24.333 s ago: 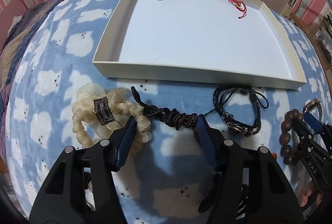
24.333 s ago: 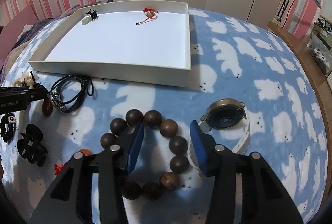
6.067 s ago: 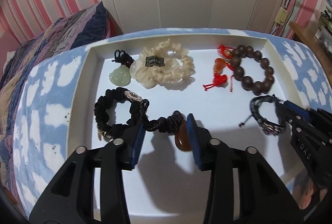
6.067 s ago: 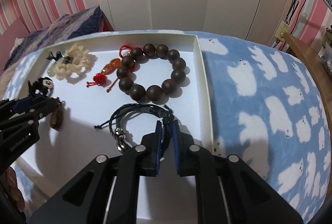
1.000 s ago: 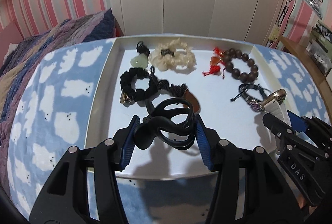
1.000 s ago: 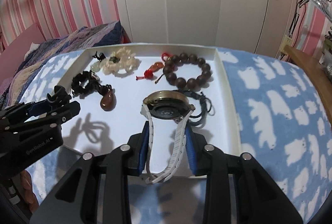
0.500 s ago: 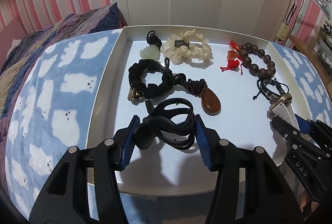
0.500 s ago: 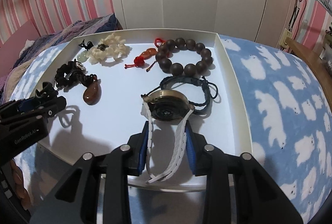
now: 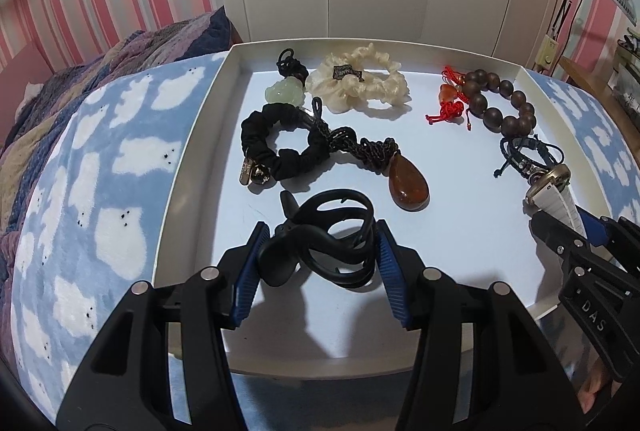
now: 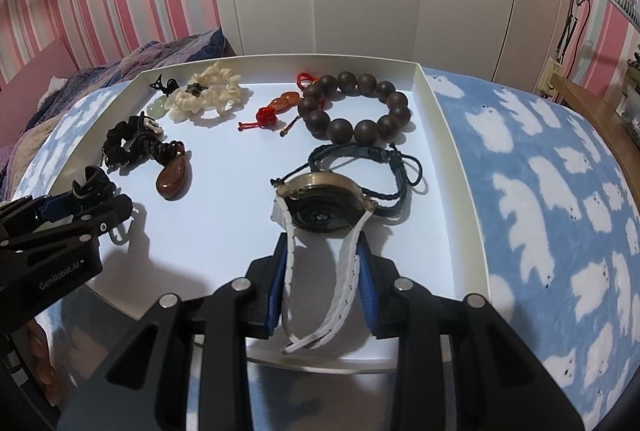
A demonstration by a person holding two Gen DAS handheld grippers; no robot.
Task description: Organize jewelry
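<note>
A white tray (image 9: 200,151) lies on the blue cloud-print blanket. My left gripper (image 9: 322,231) is shut on a black hair claw clip (image 9: 280,259), held over the tray's near left part, in front of the amber pendant (image 9: 408,187). My right gripper (image 10: 322,243) is shut on the white strap of a round brass-cased watch (image 10: 320,211), over the tray's near right part beside the dark braided bracelet (image 10: 360,151). Each gripper shows at the edge of the other's view: the right gripper (image 9: 576,227) and the left gripper (image 10: 76,207).
In the tray lie a cream scrunchie (image 9: 360,87), a jade pendant (image 9: 284,91), a black scrunchie (image 9: 280,147), a red knot charm (image 9: 450,103) and a wooden bead bracelet (image 9: 500,107). A white wardrobe and striped pink walls stand behind the bed.
Both grippers have edged a little further in over the tray, so its contents look nearer. The clip and the watch stay gripped as before.
</note>
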